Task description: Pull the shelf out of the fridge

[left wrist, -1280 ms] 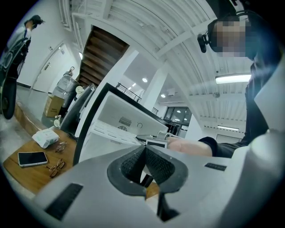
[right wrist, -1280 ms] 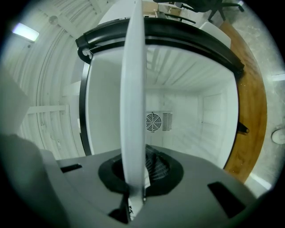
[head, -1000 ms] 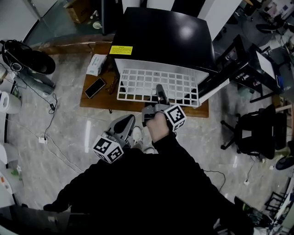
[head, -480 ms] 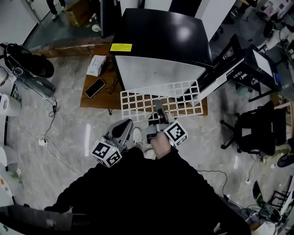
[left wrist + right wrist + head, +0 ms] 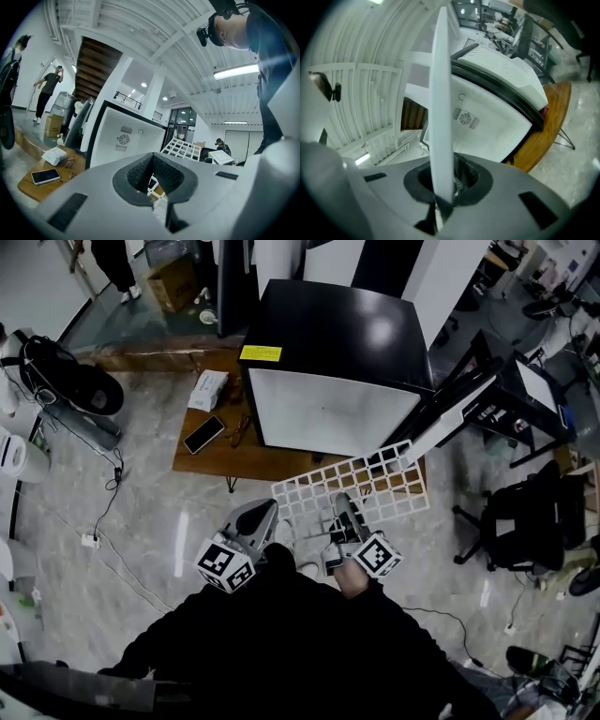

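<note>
Nearest the camera, the left tongs (image 5: pixel 262 513) are together and hold nothing. Just beside them, the right tongs (image 5: pixel 346 506) are clamped on the near edge of the shelf (image 5: pixel 361 486), a white wire grid. The shelf is fully out of the fridge (image 5: pixel 337 334) and hangs tilted in the air, over the floor (image 5: pixel 141 512) and the front edge of the worktop (image 5: pixel 211 457).

The floor is glossy grey marble-pattern tile. The worktop is a low wooden board. It carries the fridge, 1 phone (image 5: pixel 202 434) and 1 white packet (image 5: pixel 207 389).

The fridge has a black top and a white cavity, with its door (image 5: pixel 459 413) swung open to the right. A black office chair (image 5: pixel 520 512) stands right of the door. At the far left, a cardboard box (image 5: pixel 173 282) sits near a standing person (image 5: pixel 111 263).
</note>
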A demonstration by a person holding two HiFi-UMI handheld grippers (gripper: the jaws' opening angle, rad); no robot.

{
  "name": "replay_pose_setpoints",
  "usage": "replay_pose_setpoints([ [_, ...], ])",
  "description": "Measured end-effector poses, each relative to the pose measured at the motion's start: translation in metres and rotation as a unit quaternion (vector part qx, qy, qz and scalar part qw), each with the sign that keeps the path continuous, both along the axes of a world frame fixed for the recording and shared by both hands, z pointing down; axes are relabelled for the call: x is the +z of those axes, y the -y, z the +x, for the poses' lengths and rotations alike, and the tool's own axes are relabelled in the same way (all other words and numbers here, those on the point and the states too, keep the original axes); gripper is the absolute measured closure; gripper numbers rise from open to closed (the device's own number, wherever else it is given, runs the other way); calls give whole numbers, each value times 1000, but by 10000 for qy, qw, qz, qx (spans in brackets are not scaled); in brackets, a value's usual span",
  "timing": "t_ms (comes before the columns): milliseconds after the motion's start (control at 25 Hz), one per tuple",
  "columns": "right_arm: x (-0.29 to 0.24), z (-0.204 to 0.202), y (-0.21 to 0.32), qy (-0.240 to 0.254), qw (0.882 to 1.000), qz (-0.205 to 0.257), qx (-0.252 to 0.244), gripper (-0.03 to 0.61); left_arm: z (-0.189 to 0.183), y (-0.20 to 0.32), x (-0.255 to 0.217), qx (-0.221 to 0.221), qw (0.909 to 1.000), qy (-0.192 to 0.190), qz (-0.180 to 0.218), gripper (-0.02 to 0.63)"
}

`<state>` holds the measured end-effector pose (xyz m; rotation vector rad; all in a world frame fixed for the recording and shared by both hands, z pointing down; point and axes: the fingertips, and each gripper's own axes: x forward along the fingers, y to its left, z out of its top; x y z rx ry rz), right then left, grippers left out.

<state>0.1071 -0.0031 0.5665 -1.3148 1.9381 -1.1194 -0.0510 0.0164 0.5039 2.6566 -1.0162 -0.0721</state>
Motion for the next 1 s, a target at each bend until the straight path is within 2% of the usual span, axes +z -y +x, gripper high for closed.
replay_pose_setpoints([
  [80,-7,4,-3,-641,9977,235,-45,549,-5,4,-1,-32,10000,10,41,607],
  [200,-20,10,-11,-1611,9850,584,-182,549,-12,5,-3,-134,9999,24,81,607],
  [440,-46,15,-20,-2929,9518,796,-446,549,-17,5,-10,-179,9992,262,250,607],
  [600,-70,19,-14,-3531,9282,899,-749,549,-12,9,-16,-42,9965,682,476,607],
  [680,-85,25,-10,-3963,9091,980,-832,549,-9,15,-22,48,9957,778,508,607],
  [840,-125,37,1,-4914,8601,1184,-681,549,-8,31,-34,109,9941,932,537,607],
  [1000,-165,48,11,-5562,8193,1279,-556,549,-5,50,-43,159,9951,864,447,607],
])
